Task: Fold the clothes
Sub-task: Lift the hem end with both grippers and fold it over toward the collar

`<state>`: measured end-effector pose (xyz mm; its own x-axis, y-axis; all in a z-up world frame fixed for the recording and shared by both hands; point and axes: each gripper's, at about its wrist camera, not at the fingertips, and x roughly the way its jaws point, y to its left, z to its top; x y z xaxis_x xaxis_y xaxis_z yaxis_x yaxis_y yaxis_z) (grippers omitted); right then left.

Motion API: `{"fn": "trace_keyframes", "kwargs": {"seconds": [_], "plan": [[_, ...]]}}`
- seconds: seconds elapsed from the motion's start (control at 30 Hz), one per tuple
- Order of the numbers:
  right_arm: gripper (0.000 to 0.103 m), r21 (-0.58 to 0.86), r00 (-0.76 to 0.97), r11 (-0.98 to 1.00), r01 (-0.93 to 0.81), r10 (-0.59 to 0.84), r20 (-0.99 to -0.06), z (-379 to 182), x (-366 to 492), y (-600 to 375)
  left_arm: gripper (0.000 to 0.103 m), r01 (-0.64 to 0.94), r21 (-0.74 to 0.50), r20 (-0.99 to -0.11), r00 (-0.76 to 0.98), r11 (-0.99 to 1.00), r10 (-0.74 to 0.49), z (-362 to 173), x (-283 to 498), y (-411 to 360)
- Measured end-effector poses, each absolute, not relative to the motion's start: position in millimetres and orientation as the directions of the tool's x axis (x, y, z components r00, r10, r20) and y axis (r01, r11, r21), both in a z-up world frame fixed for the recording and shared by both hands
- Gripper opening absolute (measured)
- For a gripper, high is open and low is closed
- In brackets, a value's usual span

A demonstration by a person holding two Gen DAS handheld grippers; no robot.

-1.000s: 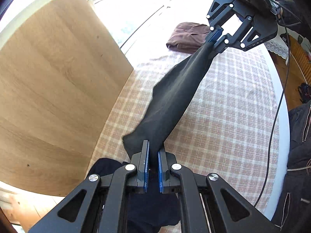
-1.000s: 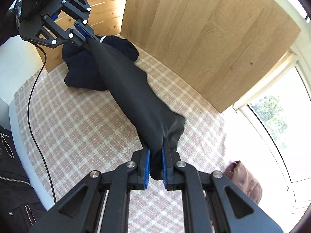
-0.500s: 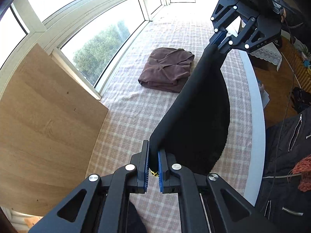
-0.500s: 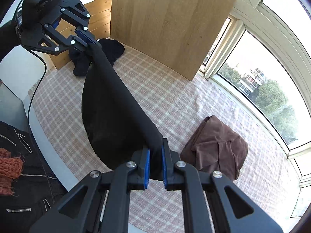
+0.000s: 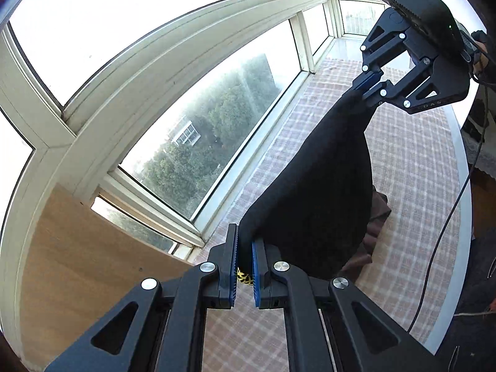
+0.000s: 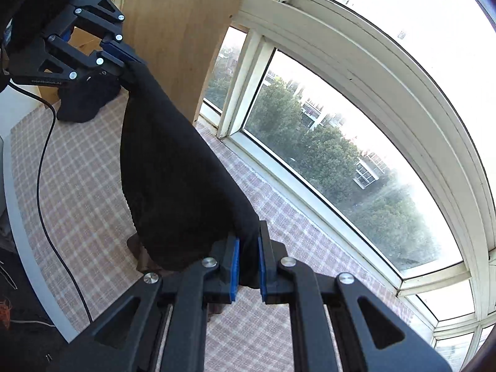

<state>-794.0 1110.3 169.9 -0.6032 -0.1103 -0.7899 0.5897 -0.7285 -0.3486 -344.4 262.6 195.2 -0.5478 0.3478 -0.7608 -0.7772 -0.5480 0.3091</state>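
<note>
A black garment (image 5: pixel 313 192) hangs stretched in the air between my two grippers, sagging in the middle above the checked tablecloth (image 5: pixel 412 161). My left gripper (image 5: pixel 245 248) is shut on one end of it. My right gripper (image 5: pixel 369 88) pinches the other end, up at the right of the left wrist view. In the right wrist view the same black garment (image 6: pixel 173 186) runs from my right gripper (image 6: pixel 248 248) up to my left gripper (image 6: pixel 124 62). A folded brown garment (image 5: pixel 376 214) lies on the table below, mostly hidden by the black cloth.
A dark pile of clothes (image 6: pixel 83 102) sits at the far end of the table by a wooden board (image 6: pixel 176 46). Large windows (image 6: pixel 325 161) run along the table's far side. A black cable (image 6: pixel 43 167) trails over the near edge (image 5: pixel 463 186).
Both grippers have swung sideways along the table and risen, carrying the black garment away from the dark pile to above the brown garment. The cloth has lifted off the table and hangs free.
</note>
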Motion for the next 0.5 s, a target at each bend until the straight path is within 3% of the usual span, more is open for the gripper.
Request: {"fn": "trace_keyframes", "kwargs": {"seconds": [0.17,0.3,0.5], "plan": [[0.009,-0.352,-0.640,-0.744,0.568,-0.130,-0.757,170,-813,1148,0.007,-0.769,0.375,-0.713,-0.596,-0.518,0.369,183,-334,290],[0.009,-0.330,-0.607,-0.731,0.597,-0.143,-0.781,97,-787,1172,0.007,-0.819,0.362,-0.728,-0.547,-0.445,0.413,93,-294,310],[0.009,-0.161,-0.477,-0.747,0.645,-0.229,-0.849,-41,-721,1189,0.007,-0.914,0.224,-0.874,-0.342,-0.338,0.346,-54,-229,325]]}}
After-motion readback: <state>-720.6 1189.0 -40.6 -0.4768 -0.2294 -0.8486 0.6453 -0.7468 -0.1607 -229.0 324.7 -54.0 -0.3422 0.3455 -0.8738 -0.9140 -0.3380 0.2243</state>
